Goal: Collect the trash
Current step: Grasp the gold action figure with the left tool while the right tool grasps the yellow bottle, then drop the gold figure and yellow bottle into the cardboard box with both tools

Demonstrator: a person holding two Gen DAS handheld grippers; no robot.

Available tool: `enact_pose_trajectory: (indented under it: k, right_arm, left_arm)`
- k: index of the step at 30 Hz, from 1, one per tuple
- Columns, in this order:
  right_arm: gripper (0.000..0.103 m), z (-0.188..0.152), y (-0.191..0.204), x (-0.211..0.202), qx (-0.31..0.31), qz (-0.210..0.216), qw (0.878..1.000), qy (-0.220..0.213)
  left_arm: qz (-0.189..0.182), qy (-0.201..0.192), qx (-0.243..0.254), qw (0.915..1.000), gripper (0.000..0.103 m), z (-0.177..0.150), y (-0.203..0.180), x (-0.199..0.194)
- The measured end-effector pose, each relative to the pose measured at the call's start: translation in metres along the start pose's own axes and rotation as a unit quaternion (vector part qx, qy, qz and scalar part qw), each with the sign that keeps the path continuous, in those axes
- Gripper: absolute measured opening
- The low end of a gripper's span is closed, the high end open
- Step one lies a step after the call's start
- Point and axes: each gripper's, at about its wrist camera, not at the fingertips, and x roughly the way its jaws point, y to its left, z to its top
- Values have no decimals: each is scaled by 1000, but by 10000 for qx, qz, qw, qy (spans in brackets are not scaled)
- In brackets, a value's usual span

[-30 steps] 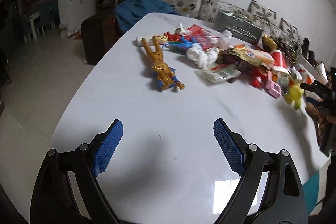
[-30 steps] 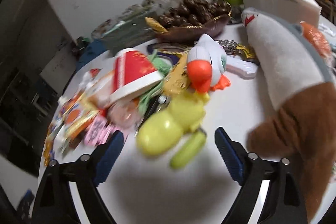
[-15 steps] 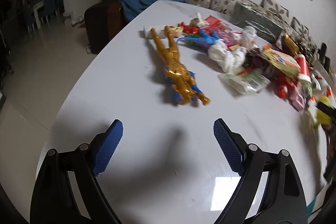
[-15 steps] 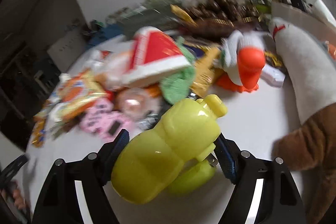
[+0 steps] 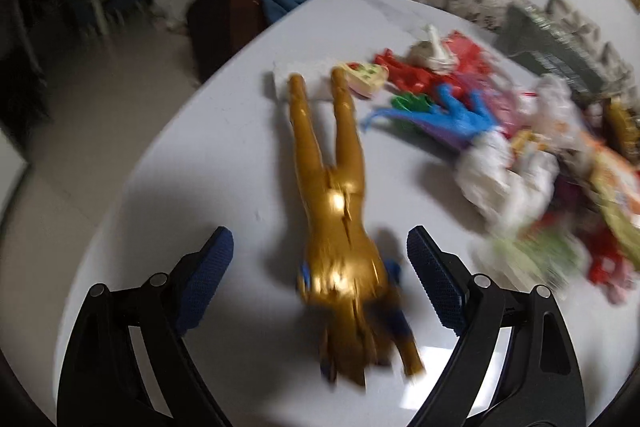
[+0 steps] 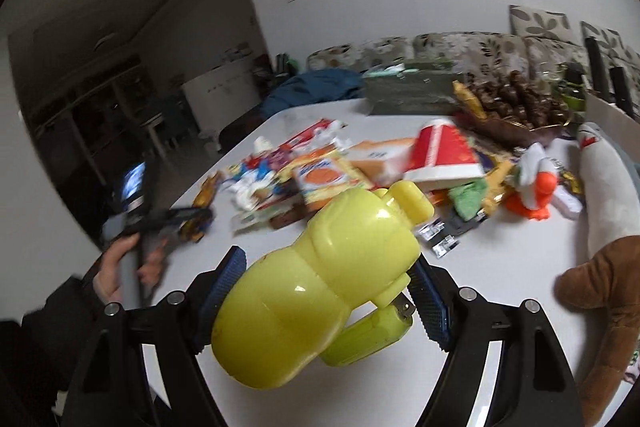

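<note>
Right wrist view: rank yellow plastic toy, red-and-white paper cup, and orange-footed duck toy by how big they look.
1. yellow plastic toy, though it sits closest to the camera, which inflates it
2. red-and-white paper cup
3. orange-footed duck toy

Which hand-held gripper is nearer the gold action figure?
Left. The left hand-held gripper is open with the gold action figure between its fingers. The right hand-held gripper is across the table, shut on a yellow plastic toy.

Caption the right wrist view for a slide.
Right gripper holds a yellow plastic toy above the cluttered white table.
</note>
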Motion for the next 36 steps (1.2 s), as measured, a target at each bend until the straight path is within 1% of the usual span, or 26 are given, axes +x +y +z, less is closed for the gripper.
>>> enact_pose_trajectory:
  k: [1, 2, 3, 4, 6, 8, 10, 13, 16, 19, 20, 22, 25, 27, 28, 29, 31, 33, 35, 36]
  right_arm:
    - [77, -4, 5, 2, -73, 25, 10000, 58]
    - [77, -7, 8, 5, -133, 18, 9999, 99]
    - [77, -10, 11, 7, -198, 18, 9997, 157]
    - [77, -14, 15, 10, -239, 43, 9994, 227]
    - [77, -20, 18, 14, -207, 127, 9992, 323]
    - [77, -25, 23, 16, -174, 196, 9989, 391]
    - [77, -29, 27, 15, -164, 260, 9986, 427]
    - [77, -34, 38, 7, -185, 333, 9984, 419]
    - [77, -43, 52, -5, -213, 438, 9980, 413]
    - [77, -54, 66, -18, -265, 511, 9974, 429]
    - [77, -59, 70, -22, -275, 540, 9972, 446]
    - [77, -71, 78, -33, -300, 581, 9967, 475]
    - [77, -92, 89, -49, -371, 650, 9957, 554]
    - [77, -107, 96, -60, -467, 705, 9944, 638]
    - [77, -117, 100, -66, -534, 767, 9930, 728]
    - [77, -127, 103, -70, -583, 814, 9916, 818]
    - [77, -145, 107, -75, -644, 911, 9883, 1040]
    - [77, -161, 109, -75, -685, 989, 9847, 1262]
    - [77, -181, 107, -66, -699, 1045, 9799, 1550]
    - [77, -189, 105, -61, -687, 1021, 9786, 1648]
  left_arm:
    - [50, -55, 108, 9999, 67, 1, -3, 1]
    - [-46, -148, 150, 9998, 34, 2, -5, -2]
    - [-64, -152, 185, 9997, 33, 2, -5, -2]
    - [-93, -146, 165, 9997, 32, 2, -4, -2]
    - [2, -140, 138, 9998, 32, -3, -2, -5]
    - [59, -230, 167, 9996, 32, -11, 0, -16]
    - [23, -389, 183, 9991, 32, -17, 3, -33]
    - [-30, -667, 214, 9975, 32, -33, 7, -70]
    - [-91, -926, 339, 9951, 32, -59, 11, -114]
    - [-192, -1053, 478, 9931, 32, -84, 13, -146]
    - [-260, -1083, 559, 9922, 32, -98, 15, -160]
    - [-284, -1120, 634, 9913, 32, -115, 16, -177]
    - [-504, -1056, 756, 9903, 32, -150, 20, -202]
    - [-659, -989, 979, 9881, 32, -185, 22, -222]
    - [-719, -956, 1056, 9872, 32, -195, 22, -226]
    - [-861, -846, 1239, 9849, 32, -215, 23, -233]
    - [-1067, -654, 1458, 9814, 32, -243, 25, -237]
    - [-1289, -417, 1767, 9749, 33, -273, 27, -234]
    - [-1495, -138, 2101, 9661, 34, -294, 25, -221]
    - [-1608, 47, 2230, 9615, 41, -303, 24, -211]
